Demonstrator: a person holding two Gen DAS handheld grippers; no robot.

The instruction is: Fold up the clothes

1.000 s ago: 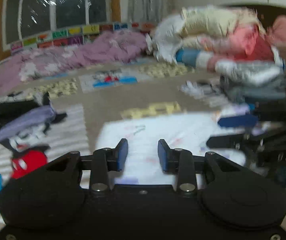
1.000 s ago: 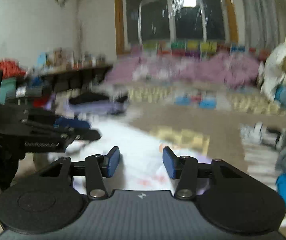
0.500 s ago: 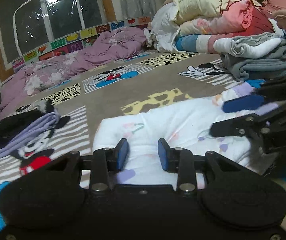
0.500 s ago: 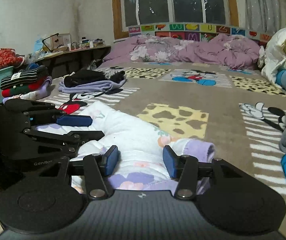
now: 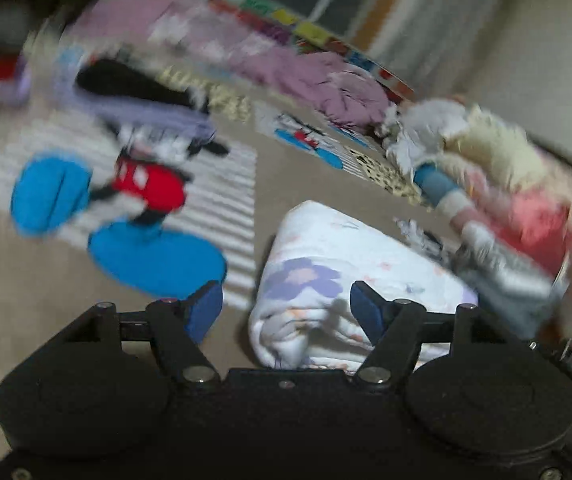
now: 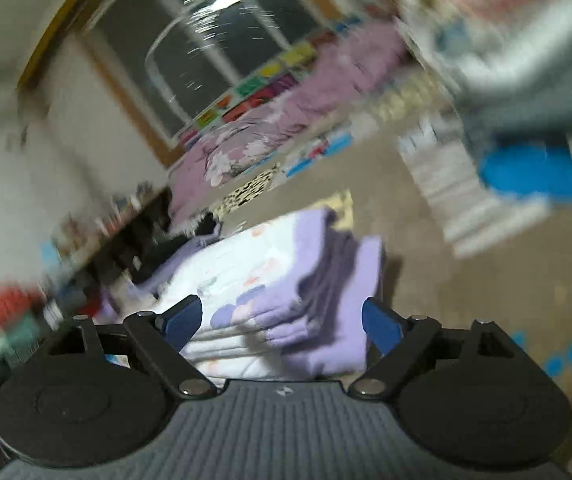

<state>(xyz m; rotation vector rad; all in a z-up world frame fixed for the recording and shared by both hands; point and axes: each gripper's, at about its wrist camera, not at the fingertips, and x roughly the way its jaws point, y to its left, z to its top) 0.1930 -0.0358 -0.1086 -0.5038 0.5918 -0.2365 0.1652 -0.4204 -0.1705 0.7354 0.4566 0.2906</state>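
Your left gripper (image 5: 282,312) has its jaws apart, just been opening; the rounded end of the folded floral garment (image 5: 325,280) sits between the blue pads (image 5: 204,314), no pad visibly pressing on it. That garment is white with purple flowers, lying on the tan cartoon-print mat (image 5: 46,300), low centre of the left wrist view. Your right gripper (image 6: 282,320) also has jaws spread wide, just been opening; the other end of the same garment (image 6: 286,288), showing stacked lilac layers, lies between its pads (image 6: 182,320), and they don't clamp it. Both views are tilted and blurred. In the left view: a red and blue cartoon figure print (image 5: 142,196) at centre left, a dark and lilac clothes pile (image 5: 142,96) upper left, a purple quilt (image 5: 305,72) along the top, a tall stack of folded bedding (image 5: 505,200) at right. In the right view: the window (image 6: 214,40) upper centre, the purple quilt (image 6: 286,120) below it, grey folded fabric (image 6: 525,92) upper right.
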